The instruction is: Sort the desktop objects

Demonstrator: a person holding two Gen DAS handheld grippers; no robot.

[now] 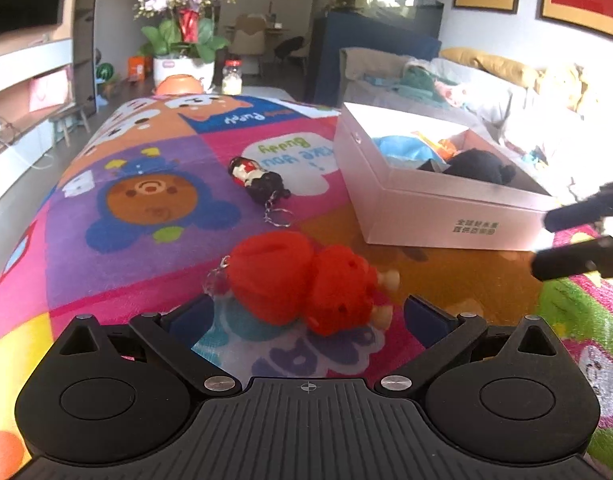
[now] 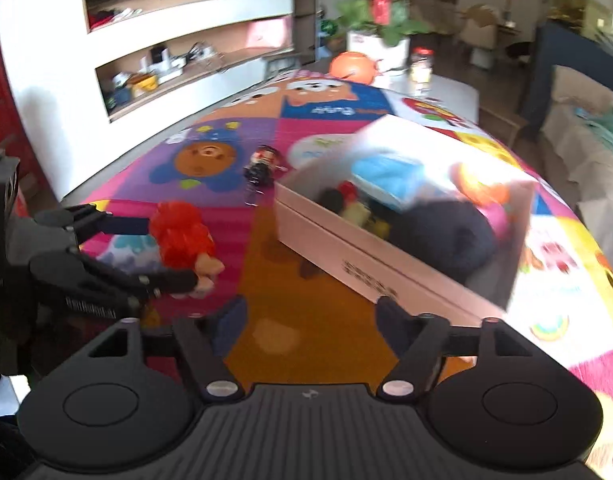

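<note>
Left gripper [image 1: 306, 312]: jaws wide apart, straddling the red plush keychain [image 1: 306, 288] at lower centre of the left wrist view; fingers flank it, not closed on it, nothing held.
Right gripper [image 2: 308, 320]: jaws wide apart, empty, hovering over bare orange mat at lower centre of its view, just beside the box's near wall.
White box [image 1: 434, 216]: open, right of centre on the desk; already holds a black plush, a blue item, something orange and small bits. Right wrist view is motion-blurred, so contents are probably mixed toys; hard to name.
Doll keychain [image 1: 258, 180]: lying loose on the mat [image 1: 154, 152], mid-frame, apart from the box.
Progress: several items boxed; two keychains left out.
Next, by judgement: close on the red plush, carry it to the box.
</note>
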